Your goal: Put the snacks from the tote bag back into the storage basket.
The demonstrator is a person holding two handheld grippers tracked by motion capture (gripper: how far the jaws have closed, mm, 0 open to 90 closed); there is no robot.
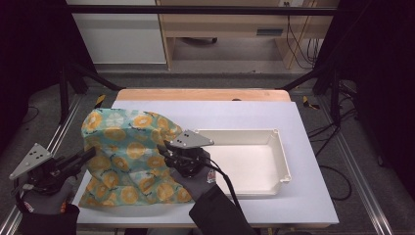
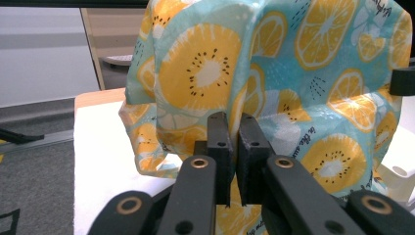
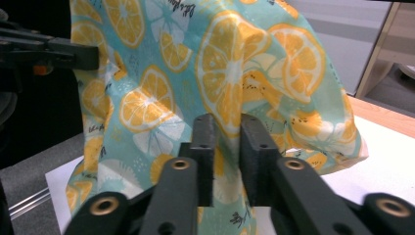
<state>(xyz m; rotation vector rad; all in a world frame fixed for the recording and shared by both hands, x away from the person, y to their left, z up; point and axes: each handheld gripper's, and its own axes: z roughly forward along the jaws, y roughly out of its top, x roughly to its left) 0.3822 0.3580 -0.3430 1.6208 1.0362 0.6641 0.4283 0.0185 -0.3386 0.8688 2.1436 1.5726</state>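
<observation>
A teal cloth (image 1: 127, 152) printed with orange slices stands bunched up on the left half of the white table (image 1: 308, 200). My left gripper (image 1: 92, 153) meets its left edge. In the left gripper view the jaws of that gripper (image 2: 234, 132) stand almost together, with the cloth (image 2: 303, 73) pinched low between them. My right gripper (image 1: 166, 147) is at the cloth's right edge. In the right gripper view a fold of the cloth (image 3: 161, 73) fills the narrow gap of that gripper (image 3: 227, 132).
A shallow white tray (image 1: 285, 169) lies on the table right of the cloth, close behind my right hand. Beyond the table's wooden far edge (image 1: 200, 94) are a grey floor and cabinets. Metal rails run along both sides.
</observation>
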